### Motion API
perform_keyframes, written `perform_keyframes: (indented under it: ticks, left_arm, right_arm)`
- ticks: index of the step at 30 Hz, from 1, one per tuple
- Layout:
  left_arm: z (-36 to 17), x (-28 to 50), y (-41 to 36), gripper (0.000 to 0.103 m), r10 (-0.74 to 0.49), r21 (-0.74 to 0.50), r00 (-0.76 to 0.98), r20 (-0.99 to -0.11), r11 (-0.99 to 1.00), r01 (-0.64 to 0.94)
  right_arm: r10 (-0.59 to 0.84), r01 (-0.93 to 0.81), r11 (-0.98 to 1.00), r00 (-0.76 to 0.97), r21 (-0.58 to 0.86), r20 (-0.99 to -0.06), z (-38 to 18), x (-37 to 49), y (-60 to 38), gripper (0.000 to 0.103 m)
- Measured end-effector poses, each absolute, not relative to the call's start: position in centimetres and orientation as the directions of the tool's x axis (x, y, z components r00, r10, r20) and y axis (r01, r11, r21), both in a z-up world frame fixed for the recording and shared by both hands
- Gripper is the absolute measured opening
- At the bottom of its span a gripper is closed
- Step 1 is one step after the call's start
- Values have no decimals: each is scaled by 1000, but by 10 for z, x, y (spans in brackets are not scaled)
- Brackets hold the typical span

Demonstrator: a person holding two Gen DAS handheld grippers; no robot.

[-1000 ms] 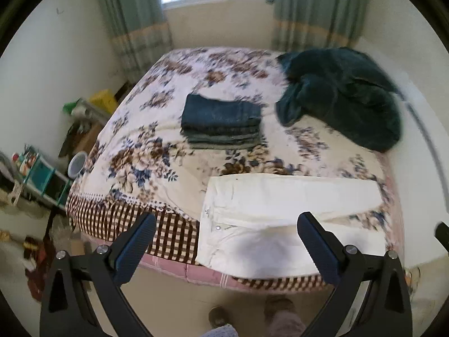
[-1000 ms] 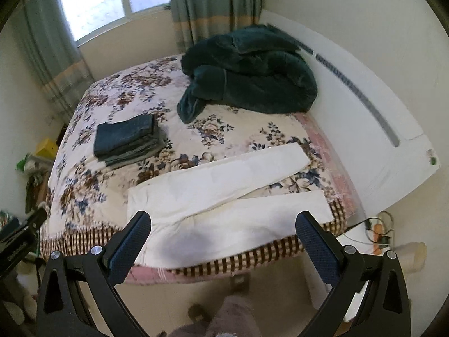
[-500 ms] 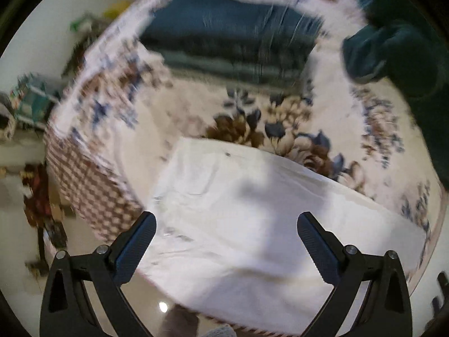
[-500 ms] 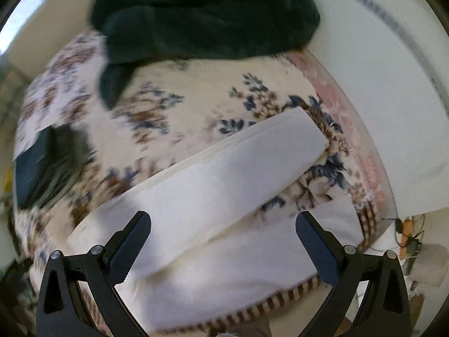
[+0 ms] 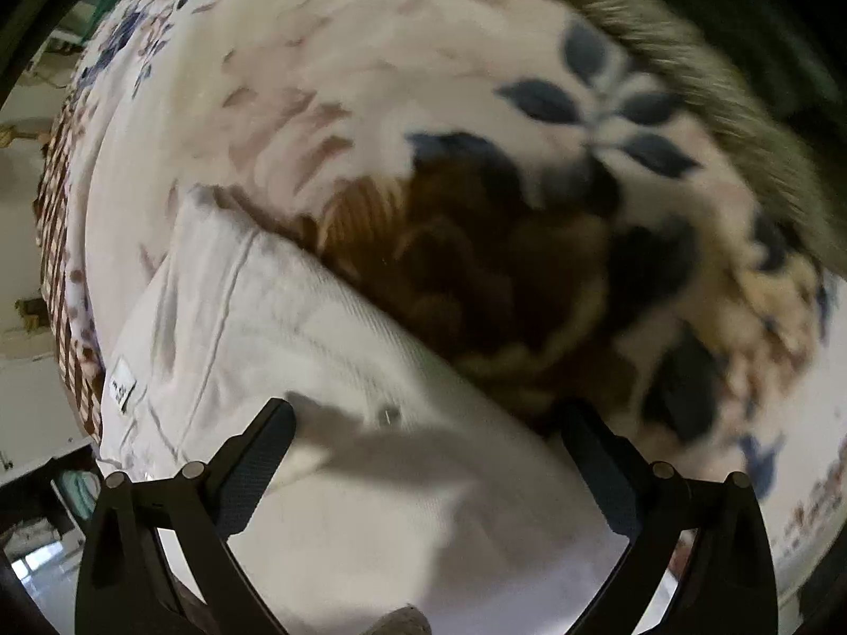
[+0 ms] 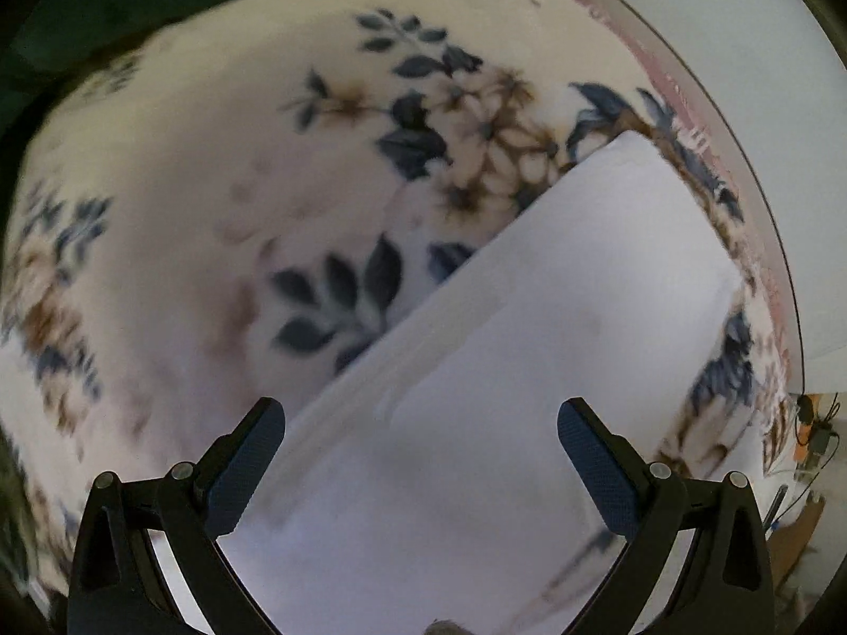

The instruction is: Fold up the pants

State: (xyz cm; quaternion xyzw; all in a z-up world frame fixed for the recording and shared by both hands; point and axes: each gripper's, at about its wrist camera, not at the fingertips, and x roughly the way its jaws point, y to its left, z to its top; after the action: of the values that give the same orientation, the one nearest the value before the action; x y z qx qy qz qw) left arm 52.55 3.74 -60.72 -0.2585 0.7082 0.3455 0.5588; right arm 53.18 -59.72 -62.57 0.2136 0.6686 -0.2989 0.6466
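1. The left wrist view shows the waist end of the white pants (image 5: pixel 296 349) on the floral bedspread (image 5: pixel 370 63), with a rivet and a small white label (image 5: pixel 120 386) whose print is too blurred to read.
2. The right wrist view shows only a plain white leg and its hem (image 6: pixel 556 317) near the bed's pink edge.
3. The left gripper (image 5: pixel 426 450) is spread wide just above the waist, perhaps touching.
4. The right gripper (image 6: pixel 421 447) gapes over the leg, holding nothing.
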Motion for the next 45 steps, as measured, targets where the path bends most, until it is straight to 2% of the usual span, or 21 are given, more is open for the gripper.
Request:
perform_keyframes:
  ticks: [4, 6, 7, 8, 10, 11, 12, 13, 14, 15, 19, 23, 28, 32, 37, 40, 45]
  left_arm:
    - [-603, 528, 39, 101, 11, 187, -227, -974, 602, -776]
    - [-592, 528, 37, 88, 6, 140, -172, -985, 611, -780]
    - [-583, 528, 36, 66, 18, 119, -137, -990, 623, -773]
    - [-572, 527, 34, 37, 41, 106, -105, -994, 637, -763]
    - [-551, 519, 34, 19, 49, 64, -42, -998, 646, -760]
    - [-544, 515, 35, 13, 37, 38, -19, -999, 640, -767]
    - [-535, 509, 37, 12, 16, -6, 21, -1000, 633, -774]
    - [-528, 505, 39, 10, -5, -43, 52, -999, 631, -775]
    - [-520, 501, 39, 10, -24, -81, 85, -996, 633, -770]
    - [-510, 496, 40, 9, -38, -118, 122, -992, 638, -761]
    - [-460, 471, 38, 8, -81, -218, 218, -973, 646, -732]
    - [-411, 421, 53, 8, -114, -312, 320, -941, 663, -681]
    - [-415, 304, 70, 8, -161, -376, 370, -915, 673, -637]
    - [-428, 234, 68, 8, -199, -367, 320, -926, 665, -650]
    - [-497, 165, 66, 8, -226, -295, 192, -955, 656, -695]
    - [-541, 143, 66, 9, -232, -259, 138, -963, 653, -712]
    - [-560, 128, 72, 10, -290, -317, 167, -943, 620, -717]
  right_arm:
    - [-59, 714, 691, -104, -116, -993, -656, 543, -607, 103]
    - [-29, 723, 681, -134, -118, -991, -672, 548, -610, 103]
    - [-20, 730, 675, -134, -112, -991, -675, 548, -611, 103]
    - [-16, 735, 670, -124, -103, -992, -678, 547, -611, 102]
    - [-14, 736, 672, -96, -81, -995, -677, 545, -612, 90]
    - [-16, 734, 675, -85, -74, -996, -675, 543, -613, 73]
    - [-27, 735, 673, -85, -81, -996, -673, 539, -614, 53]
    - [-27, 742, 666, -78, -76, -997, -671, 534, -618, 41]
    - [-20, 755, 653, -64, -62, -998, -668, 528, -622, 15]
    - [-10, 767, 640, -53, -47, -999, -665, 522, -625, 6]
    - [-9, 761, 648, 24, 12, -1000, -638, 495, -624, 4]
    - [-42, 721, 692, 108, 49, -993, -589, 448, -613, 4]
    - [-27, 745, 658, 174, 113, -984, -515, 365, -628, 4]
    - [-51, 748, 658, 159, 86, -986, -487, 297, -645, 4]
    - [-102, 744, 668, 67, -19, -992, -513, 204, -649, 4]
    - [-100, 758, 649, -1, -66, -995, -551, 166, -650, 4]
    - [-100, 746, 657, -59, -111, -993, -597, 143, -648, 4]
